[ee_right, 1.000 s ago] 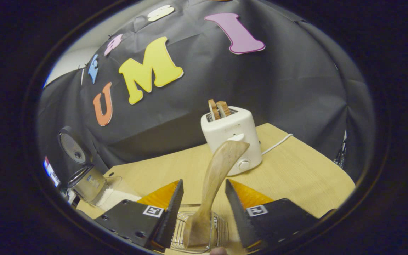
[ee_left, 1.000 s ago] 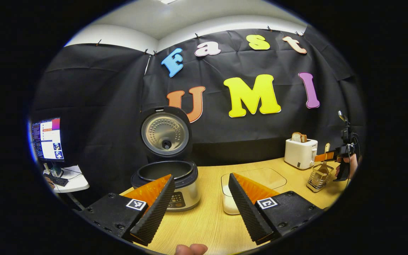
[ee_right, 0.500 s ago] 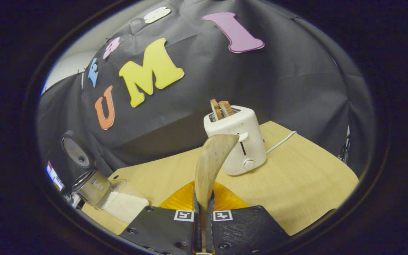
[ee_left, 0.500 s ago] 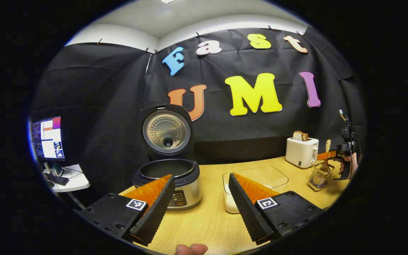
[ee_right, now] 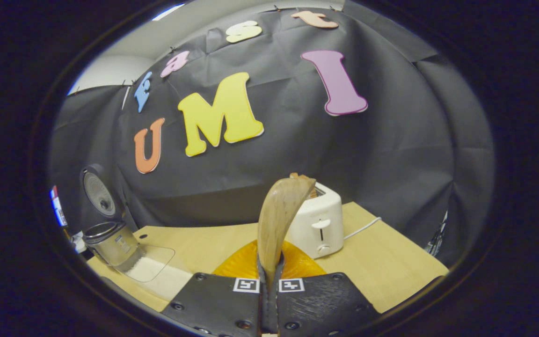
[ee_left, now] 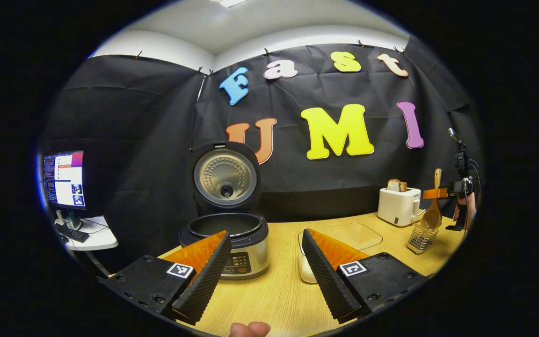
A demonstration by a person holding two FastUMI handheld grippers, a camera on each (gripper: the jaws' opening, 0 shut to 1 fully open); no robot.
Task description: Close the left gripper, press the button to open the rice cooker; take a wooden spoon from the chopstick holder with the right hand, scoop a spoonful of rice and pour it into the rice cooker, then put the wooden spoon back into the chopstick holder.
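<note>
Both fingers of the right gripper [ee_right: 269, 292] now clamp the wooden spoon [ee_right: 278, 220], which has risen above the chopstick holder [ee_left: 420, 238] since half a second ago. Next, likely, comes scooping from the rice container [ee_left: 339, 238]. Left gripper [ee_left: 262, 276] hovers wide apart before the opened rice cooker [ee_left: 225, 234].

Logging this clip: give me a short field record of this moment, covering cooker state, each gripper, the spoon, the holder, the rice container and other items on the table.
rice cooker: lid up, pot open
left gripper: open, holding nothing, above the table
right gripper: shut on wooden spoon
wooden spoon: handle clamped, bowl raised above chopstick holder
chopstick holder: wire basket beside the toaster
rice container: clear, white rice inside, next to the cooker
toaster: bread in slots
</note>
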